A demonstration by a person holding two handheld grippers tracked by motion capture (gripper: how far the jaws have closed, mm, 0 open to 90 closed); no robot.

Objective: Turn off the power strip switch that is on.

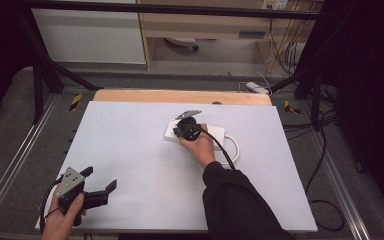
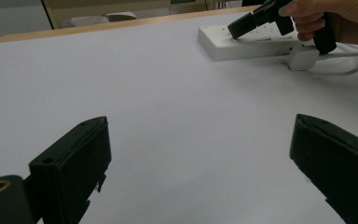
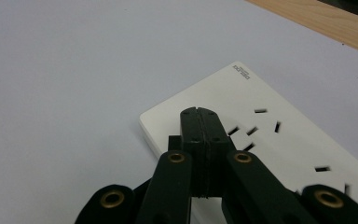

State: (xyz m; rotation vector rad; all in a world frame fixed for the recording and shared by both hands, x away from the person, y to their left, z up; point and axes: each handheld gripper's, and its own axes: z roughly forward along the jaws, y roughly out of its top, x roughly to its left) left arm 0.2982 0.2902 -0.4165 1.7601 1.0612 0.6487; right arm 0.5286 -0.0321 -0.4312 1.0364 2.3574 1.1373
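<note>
My right gripper (image 3: 199, 113) has its jaws pressed together with nothing between them, tips over the near end of the strip (image 1: 215, 133), which lies past the middle of the mat (image 1: 130, 140). Its plug (image 2: 304, 57) lies loose beside it. My left gripper (image 1: 100, 186) idles wide open and empty, well away from the strip. Nothing looks done yet.

Black two-jaw left gripper (image 1: 101, 183), grey three-cornered plate, black right gripper (image 3: 199, 112) with brass screws, black cable, black sleeve (image 1: 235, 200)
</note>
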